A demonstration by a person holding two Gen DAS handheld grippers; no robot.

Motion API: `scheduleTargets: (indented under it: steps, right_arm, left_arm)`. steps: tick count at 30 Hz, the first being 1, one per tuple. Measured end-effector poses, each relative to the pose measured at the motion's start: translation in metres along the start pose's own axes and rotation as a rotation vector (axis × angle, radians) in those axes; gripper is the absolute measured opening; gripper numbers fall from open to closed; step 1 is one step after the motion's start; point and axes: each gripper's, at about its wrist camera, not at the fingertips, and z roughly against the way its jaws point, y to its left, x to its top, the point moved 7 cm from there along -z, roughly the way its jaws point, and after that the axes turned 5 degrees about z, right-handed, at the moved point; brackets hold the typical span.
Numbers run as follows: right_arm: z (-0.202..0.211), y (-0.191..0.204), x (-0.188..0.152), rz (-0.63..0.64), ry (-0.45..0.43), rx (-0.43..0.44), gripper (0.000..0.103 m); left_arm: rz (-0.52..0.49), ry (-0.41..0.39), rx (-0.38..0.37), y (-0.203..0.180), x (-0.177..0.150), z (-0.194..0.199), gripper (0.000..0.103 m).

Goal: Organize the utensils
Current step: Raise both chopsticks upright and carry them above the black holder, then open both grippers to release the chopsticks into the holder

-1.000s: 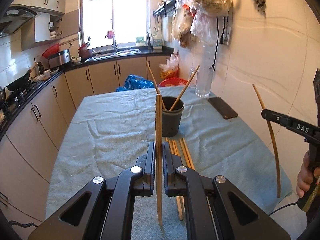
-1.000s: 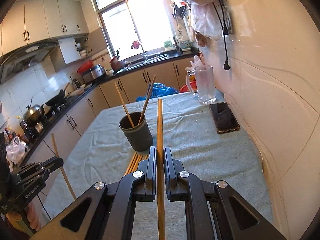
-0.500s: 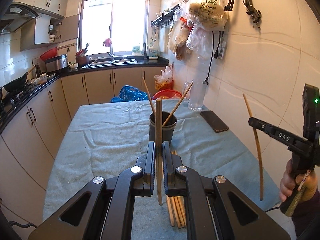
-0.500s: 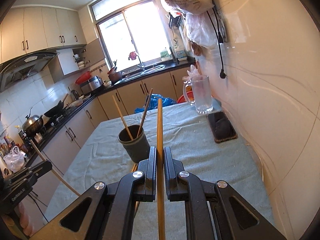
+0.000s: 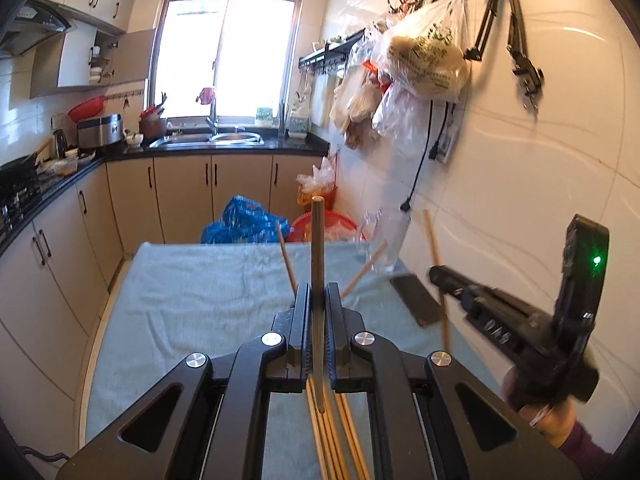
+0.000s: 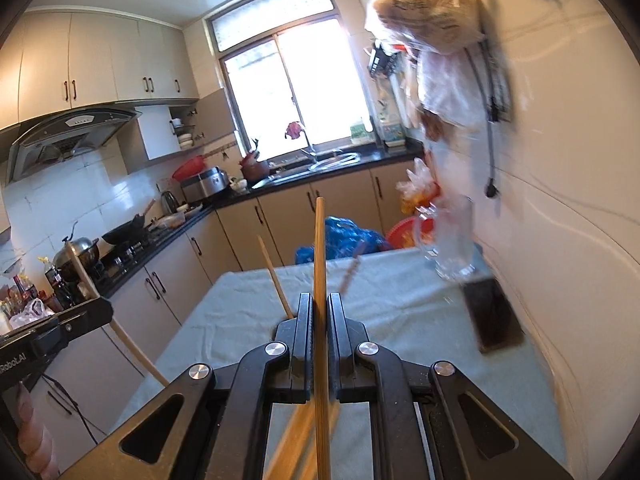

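Since half a second ago you've raised both grippers: the dark holder cup has dropped out of sight behind the jaws in both views, only its two chopsticks poke up above them. Left gripper is clamped narrow on one chopstick, held upright, tip above the far table edge in view. Right gripper is likewise pinched on its own chopstick, upright, same as before. From the left wrist view your right gripper sits off the right table edge with its stick crossing the jaw; it has moved closer in. Right view is motion-blurred now.

Loose chopsticks lie on the table near its front edge, under the left gripper. Table is covered with a light blue-grey cloth. A phone lies by the right edge, a clear glass mug at the far right corner. Beyond: beige cabinets, black counter, sink under a bright window, blue bag on the floor, plastic bags hanging on the right wall.
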Motion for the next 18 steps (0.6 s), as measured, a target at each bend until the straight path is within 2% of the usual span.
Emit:
scheduleTargets:
  steps: [4, 10, 18]
  right_arm:
    - [-0.04, 0.019, 0.029, 0.031, -0.034, 0.015, 0.007]
    - [-0.095, 0.036, 0.055, 0.106, -0.102, -0.059, 0.007]
    - [-0.149, 0.022, 0.06, 0.065, -0.148, -0.126, 0.007]
  left_arm:
    - [0.024, -0.015, -0.001, 0.007, 0.029, -0.025, 0.006]
    - [0.078, -0.001, -0.014, 0.024, 0.058, -0.068, 0.006]
    - [0.098, 0.068, -0.014, 0.037, 0.05, -0.124, 0.006]
